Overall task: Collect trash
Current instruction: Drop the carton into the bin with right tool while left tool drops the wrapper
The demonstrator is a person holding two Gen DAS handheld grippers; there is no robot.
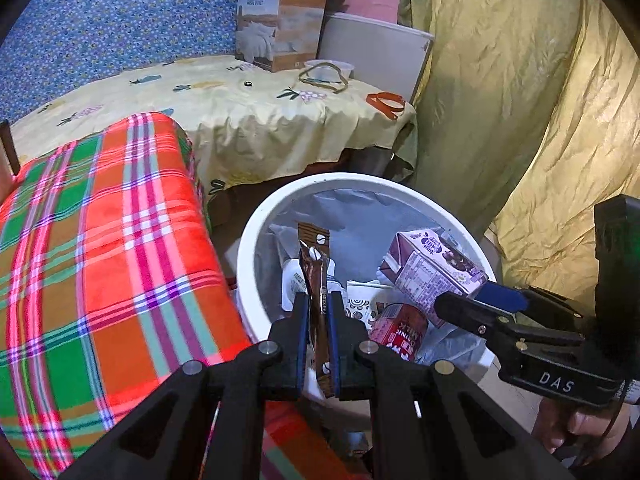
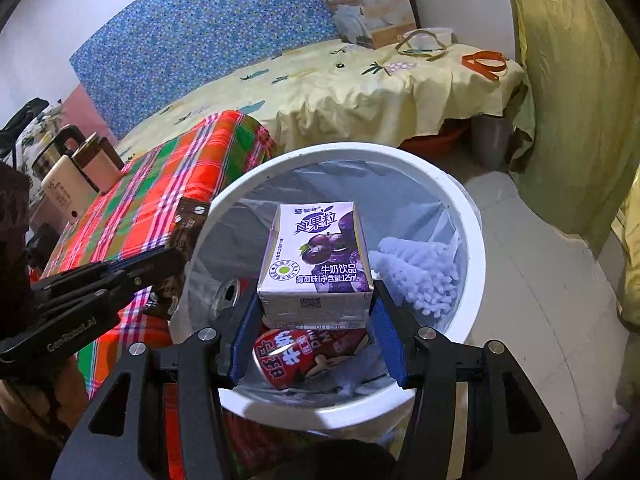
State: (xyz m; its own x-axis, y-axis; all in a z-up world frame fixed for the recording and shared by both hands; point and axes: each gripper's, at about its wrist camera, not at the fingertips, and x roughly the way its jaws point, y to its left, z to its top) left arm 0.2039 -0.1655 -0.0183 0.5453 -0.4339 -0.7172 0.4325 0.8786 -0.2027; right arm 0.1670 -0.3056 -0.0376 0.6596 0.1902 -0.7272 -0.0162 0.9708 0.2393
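A white trash bin (image 1: pixel 245 264) with a grey liner stands on the floor below both grippers. My left gripper (image 1: pixel 319 296) is shut on a brown coffee sachet (image 1: pixel 316 256), which stands upright over the bin's near left side. My right gripper (image 2: pixel 317 296) is shut on a purple grape milk carton (image 2: pixel 316 256), held above the bin (image 2: pixel 472 224). In the left wrist view the carton (image 1: pixel 428 272) and right gripper (image 1: pixel 452 300) come in from the right. In the right wrist view the left gripper (image 2: pixel 172 258) and sachet (image 2: pixel 186 228) sit by the bin's left rim. A red drink can (image 2: pixel 296 356) lies inside.
A plaid red and green cloth (image 1: pixel 100 240) covers a surface left of the bin. Behind is a bed with a yellow sheet (image 1: pixel 240 112) and a cardboard box (image 1: pixel 280 20). A yellow curtain (image 1: pixel 520 100) hangs on the right. A kettle (image 2: pixel 68 176) stands far left.
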